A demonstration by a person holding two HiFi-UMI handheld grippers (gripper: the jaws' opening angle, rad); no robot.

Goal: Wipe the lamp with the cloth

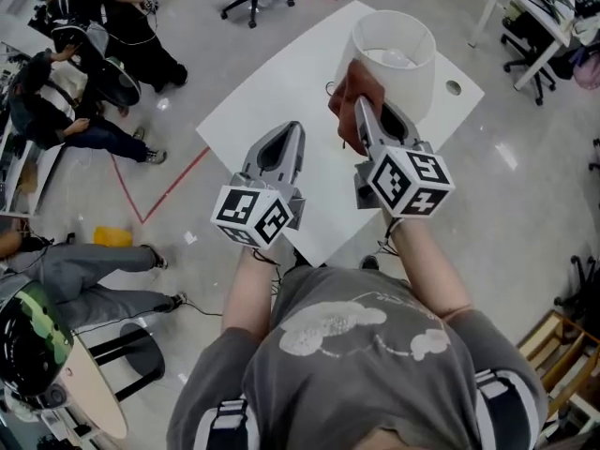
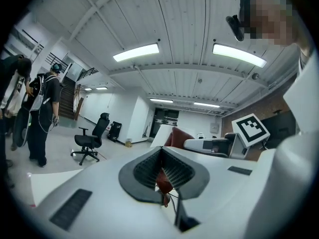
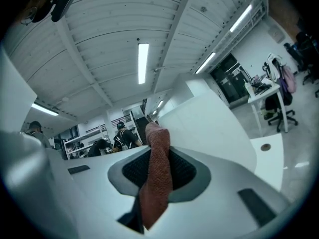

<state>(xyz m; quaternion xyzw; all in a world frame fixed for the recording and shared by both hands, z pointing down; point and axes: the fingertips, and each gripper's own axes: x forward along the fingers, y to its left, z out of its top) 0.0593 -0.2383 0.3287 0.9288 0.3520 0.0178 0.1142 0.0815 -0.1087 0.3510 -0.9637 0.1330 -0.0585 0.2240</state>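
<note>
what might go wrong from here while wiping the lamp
1. The lamp might tip or slide. The right gripper holds the cloth against the shade's side, the lamp stands near the table's far edge, and the left gripper hangs over the table, steadying nothing.
2. The cloth might slip out. Only a narrow strip sits between the jaws, with loose ends on both sides.

The table [image 1: 272, 92] is seen bare to the left of the lamp [image 1: 398, 50], and free passage is offered there. The lamp's left side is blocked by the right gripper [image 1: 361, 112] and the cloth [image 1: 347, 92] clamped in it. The near table edge is overhung by the left gripper [image 1: 287, 135], jaws closed.
</note>
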